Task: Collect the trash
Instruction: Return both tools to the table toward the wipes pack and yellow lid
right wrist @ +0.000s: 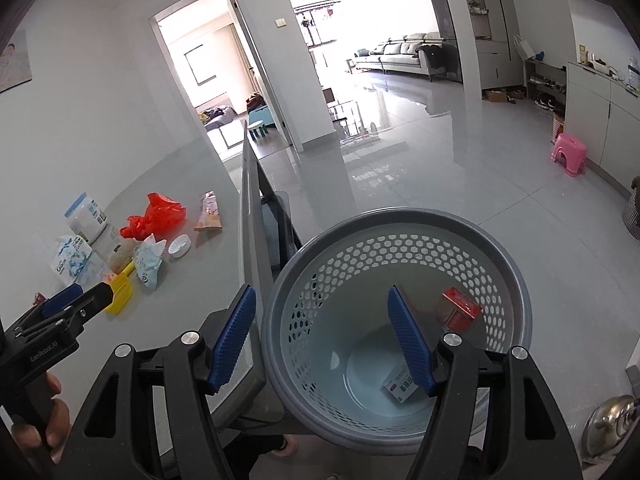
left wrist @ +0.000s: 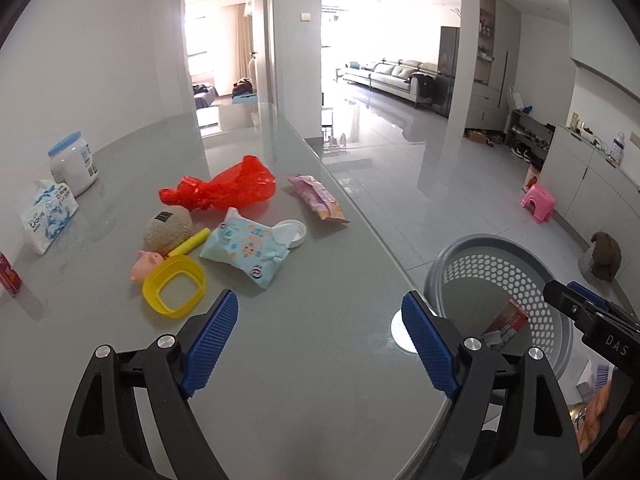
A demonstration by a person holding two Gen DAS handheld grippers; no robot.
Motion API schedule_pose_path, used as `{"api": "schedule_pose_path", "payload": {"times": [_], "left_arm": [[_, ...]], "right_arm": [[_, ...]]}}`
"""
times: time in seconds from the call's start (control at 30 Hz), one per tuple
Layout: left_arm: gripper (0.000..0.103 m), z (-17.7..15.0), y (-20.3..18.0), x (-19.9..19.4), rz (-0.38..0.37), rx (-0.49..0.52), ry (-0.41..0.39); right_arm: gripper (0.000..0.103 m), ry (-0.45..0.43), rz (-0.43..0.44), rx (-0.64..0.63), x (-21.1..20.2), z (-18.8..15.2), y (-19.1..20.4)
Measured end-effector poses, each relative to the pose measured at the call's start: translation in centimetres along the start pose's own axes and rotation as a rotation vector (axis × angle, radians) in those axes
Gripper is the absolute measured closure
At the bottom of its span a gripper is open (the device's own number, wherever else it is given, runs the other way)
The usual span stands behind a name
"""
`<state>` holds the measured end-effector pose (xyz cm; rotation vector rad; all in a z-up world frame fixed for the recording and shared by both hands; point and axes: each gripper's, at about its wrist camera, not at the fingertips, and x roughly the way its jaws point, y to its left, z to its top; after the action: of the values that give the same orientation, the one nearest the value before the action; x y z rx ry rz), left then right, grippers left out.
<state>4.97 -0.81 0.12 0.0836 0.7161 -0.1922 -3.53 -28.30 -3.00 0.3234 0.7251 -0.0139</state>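
Grey glass counter (left wrist: 320, 360) fills the near ground, with tiled floor and a sofa beyond. Left claw (left wrist: 320, 340) hangs spread above bare counter, nothing between its blue pads. Right claw (right wrist: 322, 338) is spread too and empty, poised over the bin (right wrist: 516, 292) that sits just off the counter's edge.

Inside the bin lie a red box (right wrist: 460, 308) and a small white box (right wrist: 400, 386), so collecting looks to have begun. On the counter, well ahead of the left claw, much is left: a wipes pack (left wrist: 244, 248), a white lid (left wrist: 294, 234), a red bag (left wrist: 228, 186), a snack wrapper (left wrist: 318, 198). Close by are a yellow ring (left wrist: 174, 286), a pig toy (left wrist: 146, 264), a marker (left wrist: 188, 242) and a ball (left wrist: 168, 226); which of these count as trash I cannot tell. Jar (left wrist: 74, 166) and tissue pack (left wrist: 48, 216) stand apart at the far left
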Motion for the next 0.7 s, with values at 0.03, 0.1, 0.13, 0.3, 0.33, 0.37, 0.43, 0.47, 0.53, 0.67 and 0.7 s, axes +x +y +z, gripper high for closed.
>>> {"api": "schedule_pose_path", "payload": {"times": [0.03, 0.1, 0.13, 0.3, 0.33, 0.37, 0.43, 0.47, 0.53, 0.67, 0.7], "left_arm": [[0.021, -0.1, 0.6, -0.2, 0.013, -0.008, -0.003], [0.020, -0.2, 2.1, -0.4, 0.041, -0.024, -0.006], [0.019, -0.3, 2.7, -0.5, 0.054, -0.033, -0.006], [0.017, -0.9, 6.5, -0.9, 0.126, -0.071, -0.014], [0.017, -1.0, 7.2, -0.7, 0.142, -0.078, -0.013], [0.017, -1.1, 7.9, -0.7, 0.156, -0.086, -0.013], [0.017, -1.4, 9.6, -0.4, 0.183, -0.111, -0.006], [0.017, -1.5, 10.2, -0.3, 0.191, -0.121, -0.003], [0.017, -1.6, 11.6, 0.1, 0.206, -0.144, 0.005], [0.017, -1.9, 14.2, 0.7, 0.251, -0.167, 0.015], [0.017, -2.0, 14.9, 0.9, 0.257, -0.178, 0.019]], "right_arm": [[0.037, 0.001, 0.009, -0.007, 0.2, 0.0, 0.5], [0.037, 0.004, 0.029, -0.020, 0.6, 0.1, 1.5], [0.037, 0.006, 0.040, -0.027, 0.8, 0.2, 2.1], [0.037, 0.033, 0.082, -0.079, 2.6, 0.0, 5.3], [0.037, 0.041, 0.089, -0.092, 3.0, 0.0, 5.9], [0.037, 0.045, 0.095, -0.103, 3.3, -0.1, 6.7], [0.037, 0.056, 0.110, -0.128, 4.2, -0.1, 8.2], [0.037, 0.062, 0.117, -0.137, 4.6, -0.1, 8.7], [0.037, 0.076, 0.128, -0.161, 5.5, -0.1, 10.2], [0.037, 0.097, 0.152, -0.207, 7.2, 0.1, 12.8], [0.037, 0.100, 0.156, -0.215, 7.5, 0.1, 13.3]]}}
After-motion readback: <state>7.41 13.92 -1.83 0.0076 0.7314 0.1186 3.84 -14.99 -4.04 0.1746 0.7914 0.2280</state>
